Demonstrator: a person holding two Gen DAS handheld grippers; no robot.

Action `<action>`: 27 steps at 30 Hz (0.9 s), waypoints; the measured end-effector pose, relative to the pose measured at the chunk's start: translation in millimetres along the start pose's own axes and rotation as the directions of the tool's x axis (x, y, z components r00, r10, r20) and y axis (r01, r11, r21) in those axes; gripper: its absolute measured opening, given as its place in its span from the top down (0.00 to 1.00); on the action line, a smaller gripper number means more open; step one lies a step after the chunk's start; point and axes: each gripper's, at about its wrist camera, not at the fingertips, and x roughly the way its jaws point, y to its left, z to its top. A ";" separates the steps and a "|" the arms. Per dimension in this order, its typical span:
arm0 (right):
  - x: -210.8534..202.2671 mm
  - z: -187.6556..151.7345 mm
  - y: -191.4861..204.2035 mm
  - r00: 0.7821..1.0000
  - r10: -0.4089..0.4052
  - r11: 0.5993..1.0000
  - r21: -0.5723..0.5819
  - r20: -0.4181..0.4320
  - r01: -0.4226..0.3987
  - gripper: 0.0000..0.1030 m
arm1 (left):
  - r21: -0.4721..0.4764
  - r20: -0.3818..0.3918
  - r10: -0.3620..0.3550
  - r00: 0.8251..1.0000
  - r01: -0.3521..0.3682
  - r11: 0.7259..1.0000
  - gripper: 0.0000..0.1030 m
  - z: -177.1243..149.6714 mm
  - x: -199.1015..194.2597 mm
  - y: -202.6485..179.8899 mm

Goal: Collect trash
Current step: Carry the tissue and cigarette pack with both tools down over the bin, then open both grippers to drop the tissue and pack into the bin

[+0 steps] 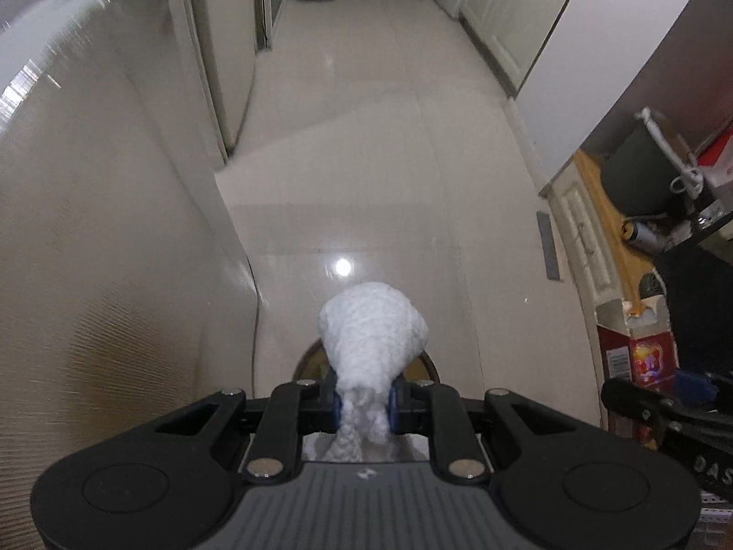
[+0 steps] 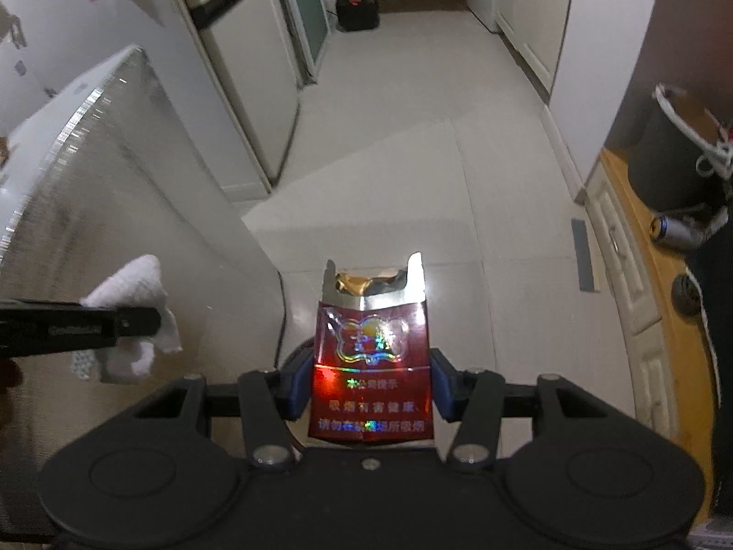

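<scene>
A crumpled white paper towel [image 1: 373, 334] bulges out ahead of my left gripper [image 1: 365, 405], whose blue pads are shut on its twisted neck. In the right wrist view that same paper towel [image 2: 137, 316] and the left gripper's black finger show at the left. My right gripper [image 2: 370, 389] is shut on a torn-open dark red cigarette pack [image 2: 372, 348], foil lining showing at its top. The cigarette pack [image 1: 637, 343] also appears at the right edge of the left wrist view. Both grippers point steeply down over a pale tiled floor [image 1: 366, 160].
A tall pale appliance [image 1: 114, 229] stands close on the left. To the right runs a wooden counter [image 2: 655, 247] with a dark bucket [image 2: 673, 156] and a fallen can [image 2: 678, 229]. A round brown rim [image 1: 311, 360] lies below the towel. A black box [image 2: 357, 11] sits down the corridor.
</scene>
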 end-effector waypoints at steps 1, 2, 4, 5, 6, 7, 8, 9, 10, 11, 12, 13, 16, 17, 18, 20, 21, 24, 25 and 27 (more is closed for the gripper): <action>10.3 -3.6 -3.7 1.000 0.001 1.000 0.007 -0.006 0.000 0.49 | -0.005 -0.010 0.002 1.000 -0.002 1.000 0.82 -1.4 15.0 -0.4; 20.7 -7.2 -7.3 1.000 0.004 1.000 0.015 -0.010 -0.003 0.49 | -0.011 -0.018 0.000 1.000 -0.001 1.000 0.82 -3.0 29.7 -0.4; 40.0 -13.9 -12.5 1.000 0.007 1.000 0.023 -0.018 -0.007 0.49 | -0.030 -0.023 -0.005 1.000 0.004 1.000 0.82 -6.3 56.3 0.5; 51.3 -18.2 -15.2 1.000 0.010 1.000 0.026 -0.022 -0.010 0.49 | -0.042 -0.028 -0.006 1.000 0.005 0.999 0.82 -9.7 69.4 2.7; 61.7 -22.0 -17.4 1.000 0.014 1.000 0.028 -0.027 -0.013 0.49 | -0.055 -0.039 -0.006 0.999 0.003 0.998 0.82 -14.1 86.4 4.8; 75.0 -27.4 -20.1 0.999 0.019 0.999 0.031 -0.034 -0.018 0.49 | -0.067 -0.049 -0.004 0.999 0.001 0.998 0.82 -17.5 100.5 6.2; 86.0 -30.8 -22.1 0.999 0.022 0.999 0.034 -0.042 -0.021 0.49 | -0.081 -0.063 -0.004 0.998 -0.002 0.997 0.82 -22.5 115.9 9.0; 97.2 -35.4 -24.5 0.998 0.025 0.999 0.038 -0.051 -0.023 0.49 | -0.091 -0.074 -0.003 0.997 -0.003 0.996 0.82 -26.1 128.4 10.3; 109.2 -41.3 -26.6 0.998 0.028 0.999 0.044 -0.060 -0.025 0.49 | -0.101 -0.088 -0.006 0.996 -0.003 0.995 0.82 -31.1 142.2 13.6; 121.8 -47.2 -28.9 0.997 0.032 0.998 0.054 -0.071 -0.028 0.49 | -0.107 -0.098 -0.005 0.995 -0.006 0.994 0.82 -36.0 155.0 16.6; 132.0 -52.0 -31.3 0.996 0.036 0.998 0.063 -0.081 -0.031 0.49 | -0.110 -0.106 -0.003 0.994 -0.009 0.994 0.82 -39.3 166.2 17.3; 142.7 -57.3 -33.0 0.995 0.042 0.997 0.071 -0.091 -0.036 0.49 | -0.116 -0.120 -0.004 0.993 -0.010 0.993 0.82 -44.4 178.7 20.5; 173.6 -75.1 -36.5 0.991 0.056 0.994 0.097 -0.118 -0.045 0.49 | -0.146 -0.157 -0.022 0.987 -0.002 0.989 0.82 -56.8 207.8 28.9; 181.3 -79.3 -36.6 0.990 0.060 0.993 0.108 -0.125 -0.047 0.49 | -0.149 -0.167 -0.027 0.986 0.002 0.989 0.82 -59.7 217.3 31.0; 189.5 -83.5 -36.6 0.989 0.066 0.992 0.118 -0.131 -0.050 0.49 | -0.147 -0.175 -0.032 0.984 0.006 0.989 0.82 -60.8 225.7 31.9; 206.2 -92.4 -35.6 0.987 0.077 0.989 0.137 -0.142 -0.057 0.49 | -0.138 -0.187 -0.045 0.981 0.019 0.990 0.81 -60.0 240.0 31.4; 211.6 -95.5 -34.0 0.986 0.080 0.988 0.142 -0.145 -0.059 0.49 | -0.130 -0.192 -0.056 0.980 0.031 0.991 0.81 -58.9 247.6 30.7; 231.3 -107.9 -27.4 0.982 0.096 0.983 0.169 -0.160 -0.069 0.49 | -0.101 -0.197 -0.082 0.977 0.063 0.993 0.81 -54.1 268.6 29.5; 237.6 -111.9 -25.4 0.981 0.104 0.981 0.180 -0.165 -0.074 0.49 | -0.092 -0.200 -0.091 0.976 0.074 0.993 0.81 -50.9 275.9 28.9; 248.1 -119.0 -21.6 0.978 0.117 0.977 0.196 -0.172 -0.082 0.49 | -0.079 -0.202 -0.103 0.974 0.088 0.993 0.80 -45.6 288.0 28.4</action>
